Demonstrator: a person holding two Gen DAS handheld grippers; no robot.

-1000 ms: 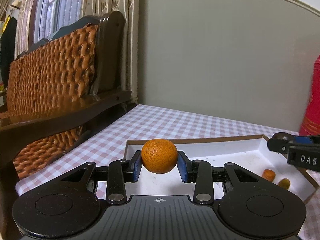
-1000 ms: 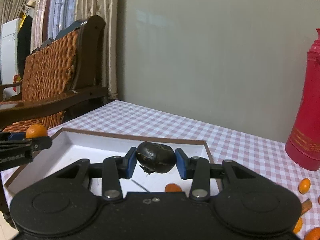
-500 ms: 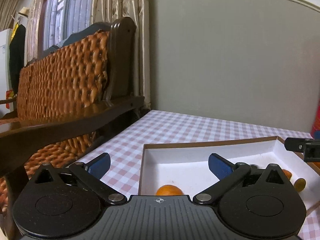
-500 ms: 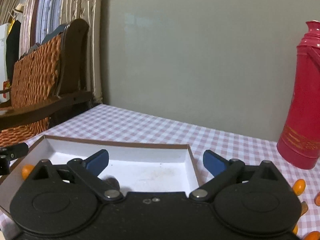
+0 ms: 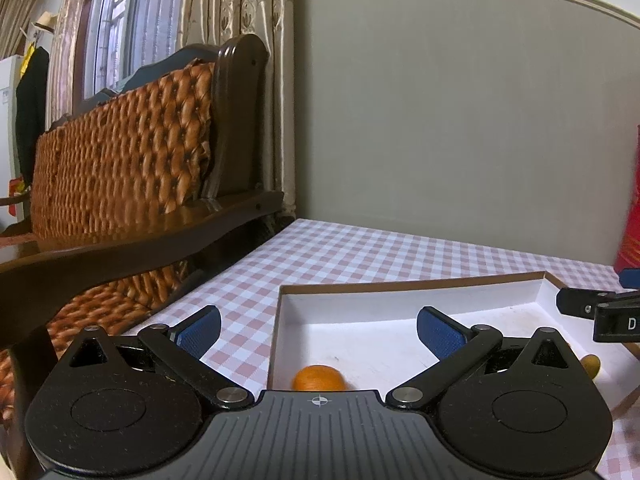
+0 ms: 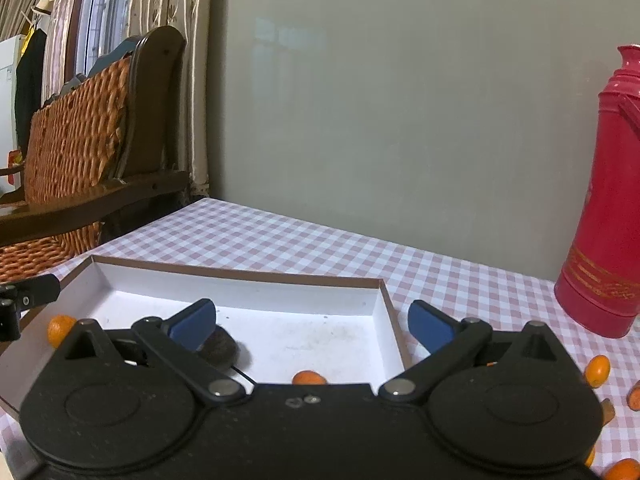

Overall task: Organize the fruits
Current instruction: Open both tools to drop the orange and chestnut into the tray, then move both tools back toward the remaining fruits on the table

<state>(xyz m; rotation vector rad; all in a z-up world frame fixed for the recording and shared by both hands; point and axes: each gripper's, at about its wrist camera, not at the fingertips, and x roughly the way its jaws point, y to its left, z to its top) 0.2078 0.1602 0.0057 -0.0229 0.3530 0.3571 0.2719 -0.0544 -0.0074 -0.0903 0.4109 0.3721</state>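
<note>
A shallow white box with a brown rim (image 5: 420, 280) (image 6: 240, 276) lies on the checked table. My left gripper (image 5: 318, 330) is open and empty above the box's near left corner. An orange mandarin (image 5: 319, 378) lies in the box just below it, also showing in the right wrist view (image 6: 60, 330). My right gripper (image 6: 310, 322) is open and empty over the box's right side. A dark fruit (image 6: 219, 347) lies in the box behind its left finger. A small orange fruit (image 6: 308, 378) lies in the box near the gripper body.
A red thermos (image 6: 604, 208) stands at the right on the table. Loose small orange fruits (image 6: 597, 370) lie on the cloth right of the box. A wooden wicker-backed bench (image 5: 132, 168) stands along the table's left edge. A grey wall is behind.
One second ago both grippers were shut on fruit. Both have opened: the mandarin dropped from the left gripper and the dark fruit from the right, and both now lie in the box.
</note>
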